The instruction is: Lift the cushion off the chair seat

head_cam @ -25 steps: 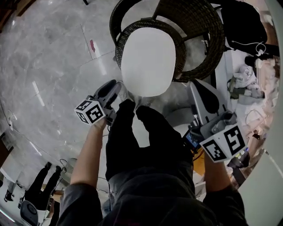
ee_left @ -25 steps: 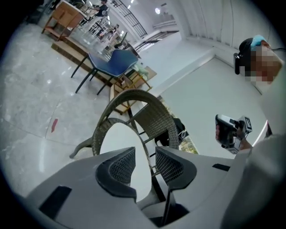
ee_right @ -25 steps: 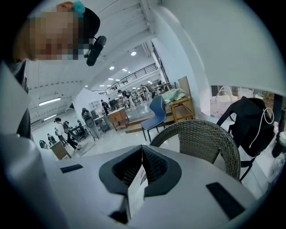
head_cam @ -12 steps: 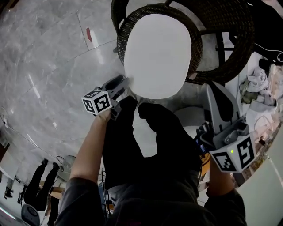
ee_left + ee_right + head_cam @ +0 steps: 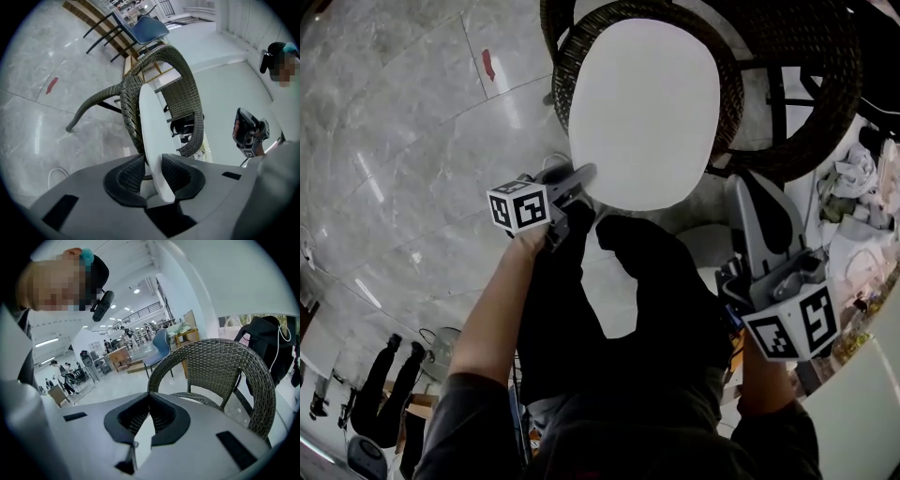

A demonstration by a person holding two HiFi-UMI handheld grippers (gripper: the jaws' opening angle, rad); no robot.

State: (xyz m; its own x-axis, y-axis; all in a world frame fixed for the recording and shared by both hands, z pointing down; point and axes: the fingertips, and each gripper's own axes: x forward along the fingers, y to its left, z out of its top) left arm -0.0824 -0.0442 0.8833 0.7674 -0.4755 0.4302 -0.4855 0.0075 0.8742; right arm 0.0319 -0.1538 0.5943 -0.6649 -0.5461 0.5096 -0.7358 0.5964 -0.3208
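Left claw (image 5: 152, 160) just closing on cushion (image 5: 150, 124) edge — left gripper view only; right claw (image 5: 149, 397) together.

The grey left tongs (image 5: 577, 178), topped by a black-and-white marker cube, reach out to the far left on a bare, outstretched left forearm (image 5: 492, 319). Their jaws have just been closing and pinch the near rim of the white oval cushion (image 5: 148, 123) between the pads. The grey right tongs (image 5: 150, 397) sit nearer at the right, angled slightly downward, jaws together with nothing between them.
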